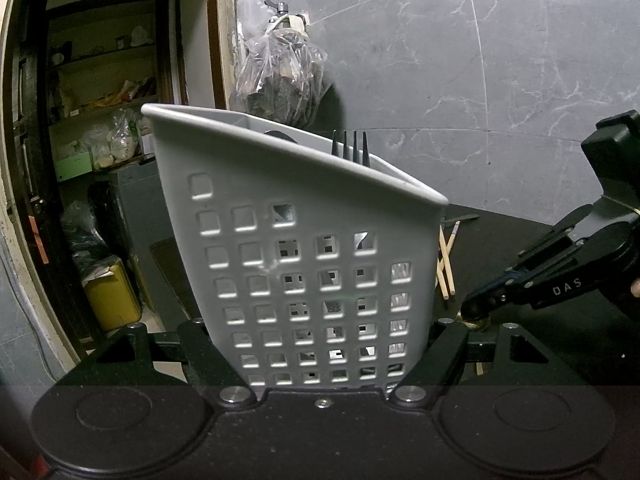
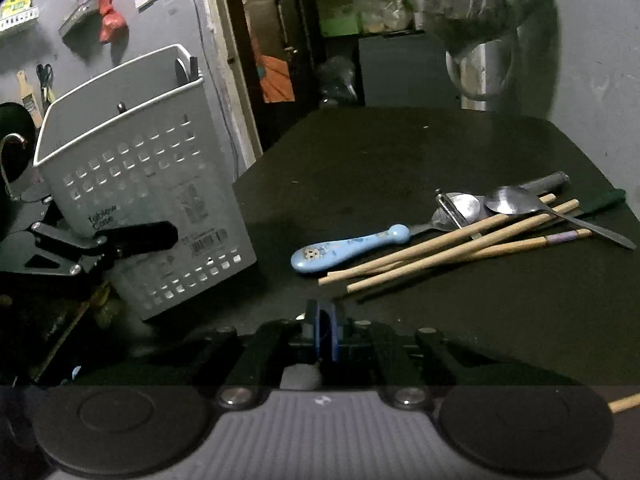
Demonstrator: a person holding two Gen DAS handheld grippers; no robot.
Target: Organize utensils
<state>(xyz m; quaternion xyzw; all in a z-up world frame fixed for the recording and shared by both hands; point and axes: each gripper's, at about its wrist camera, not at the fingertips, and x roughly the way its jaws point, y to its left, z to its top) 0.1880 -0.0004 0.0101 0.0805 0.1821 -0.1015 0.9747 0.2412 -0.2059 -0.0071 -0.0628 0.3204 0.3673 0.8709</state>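
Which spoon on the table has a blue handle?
The spoon lying nearest the basket, left of the chopsticks; its handle is light blue with a cartoon print, while the other spoon is plain metal.

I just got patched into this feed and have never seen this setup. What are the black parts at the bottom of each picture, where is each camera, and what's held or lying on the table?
There is no robot here: a person holds a two-finger gripper in each hand, and each gripper carries a fisheye camera looking forward along its fingers. The black parts low in each picture are that gripper's own body.

In the left wrist view, the left gripper has its jaws clamped on a grey perforated utensil basket with a black fork standing inside.

In the right wrist view, the right gripper is shut and holds nothing. Ahead on the dark table lie wooden chopsticks, a blue-handled spoon, a metal spoon and a peeler.
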